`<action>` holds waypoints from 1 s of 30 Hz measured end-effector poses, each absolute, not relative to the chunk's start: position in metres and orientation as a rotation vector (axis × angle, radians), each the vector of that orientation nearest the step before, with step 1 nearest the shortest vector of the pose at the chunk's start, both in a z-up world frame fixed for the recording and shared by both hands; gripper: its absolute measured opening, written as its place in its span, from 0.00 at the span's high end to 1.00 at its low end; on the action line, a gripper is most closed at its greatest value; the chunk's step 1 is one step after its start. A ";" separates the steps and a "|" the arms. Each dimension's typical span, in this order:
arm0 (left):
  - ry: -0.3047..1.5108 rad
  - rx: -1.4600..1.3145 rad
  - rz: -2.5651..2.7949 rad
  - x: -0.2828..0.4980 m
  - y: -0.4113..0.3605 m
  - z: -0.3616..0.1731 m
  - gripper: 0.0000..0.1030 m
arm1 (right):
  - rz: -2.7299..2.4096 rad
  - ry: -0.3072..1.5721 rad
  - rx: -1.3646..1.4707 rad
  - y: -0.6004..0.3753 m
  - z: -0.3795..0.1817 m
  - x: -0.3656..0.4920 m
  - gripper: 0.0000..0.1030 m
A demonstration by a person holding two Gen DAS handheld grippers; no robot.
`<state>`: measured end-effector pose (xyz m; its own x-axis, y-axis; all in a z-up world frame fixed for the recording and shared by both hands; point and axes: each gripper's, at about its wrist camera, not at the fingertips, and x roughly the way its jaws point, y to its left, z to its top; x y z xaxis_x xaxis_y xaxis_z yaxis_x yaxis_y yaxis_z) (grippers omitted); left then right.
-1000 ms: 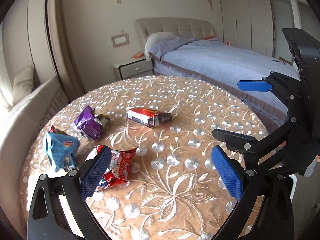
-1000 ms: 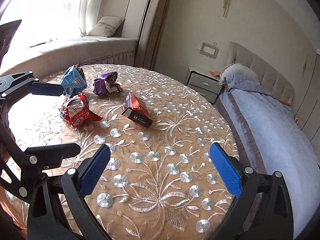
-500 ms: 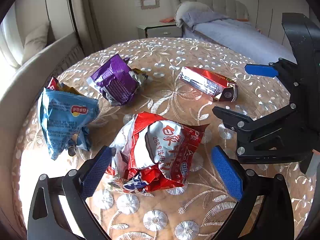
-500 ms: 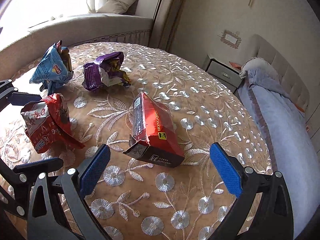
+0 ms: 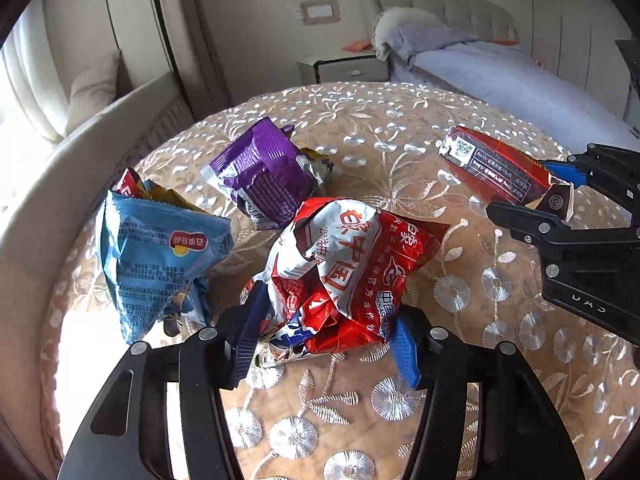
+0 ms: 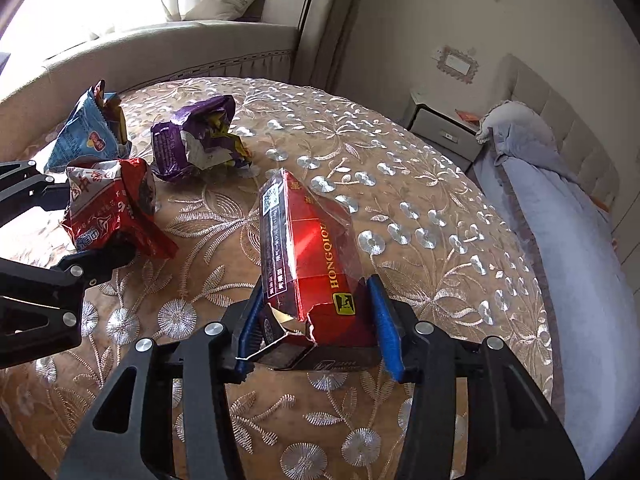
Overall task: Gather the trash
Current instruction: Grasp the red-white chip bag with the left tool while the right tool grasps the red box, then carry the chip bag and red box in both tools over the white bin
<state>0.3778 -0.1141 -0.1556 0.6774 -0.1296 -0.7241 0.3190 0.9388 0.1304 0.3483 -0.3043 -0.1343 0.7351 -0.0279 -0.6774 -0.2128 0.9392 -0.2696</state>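
Two items in hand: our left tongs clamp the red wrapper; right tongs clamp the red carton. Purple wrapper and blue bag remain on tabletop, uncollected.

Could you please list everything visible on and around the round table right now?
Crumpled red-and-white snack bag: one, between the left gripper's fingers.
Red cardboard cigarette box: one, between the right gripper's fingers.
Crumpled purple foil wrapper: one, table centre.
Blue crisp bag: one, table's window side.
Round embroidered beige tablecloth: one.
Grey bedside cabinet: one, beside bed.
Pale blue bed: one.
Left gripper: shut on bag.
Right gripper: shut on box.
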 end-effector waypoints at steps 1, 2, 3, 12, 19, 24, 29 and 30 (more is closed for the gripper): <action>0.775 0.253 -0.262 0.371 -0.115 -0.151 0.46 | 0.104 0.735 -0.341 -0.306 -0.132 0.341 0.51; 0.756 0.258 -0.261 0.364 -0.115 -0.147 0.46 | 0.106 0.731 -0.339 -0.307 -0.128 0.333 0.51; 0.741 0.262 -0.262 0.357 -0.116 -0.142 0.46 | 0.105 0.725 -0.335 -0.309 -0.125 0.324 0.51; 0.650 0.276 -0.370 0.280 -0.149 -0.103 0.46 | 0.083 0.661 -0.278 -0.330 -0.095 0.235 0.51; 0.598 0.308 -0.455 0.223 -0.190 -0.091 0.46 | 0.035 0.631 -0.234 -0.352 -0.082 0.171 0.51; 0.581 0.330 -0.509 0.192 -0.215 -0.092 0.46 | -0.022 0.630 -0.206 -0.373 -0.082 0.133 0.51; 0.573 0.343 -0.582 0.161 -0.242 -0.094 0.46 | -0.089 0.631 -0.172 -0.397 -0.086 0.095 0.51; 0.571 0.350 -0.599 0.155 -0.249 -0.095 0.46 | -0.099 0.632 -0.163 -0.402 -0.087 0.090 0.51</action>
<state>0.1550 -0.2490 -0.0950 0.6802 -0.4283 -0.5949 0.6148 0.7752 0.1449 0.0897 -0.4015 -0.0872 0.8024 -0.1415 -0.5797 0.0422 0.9825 -0.1814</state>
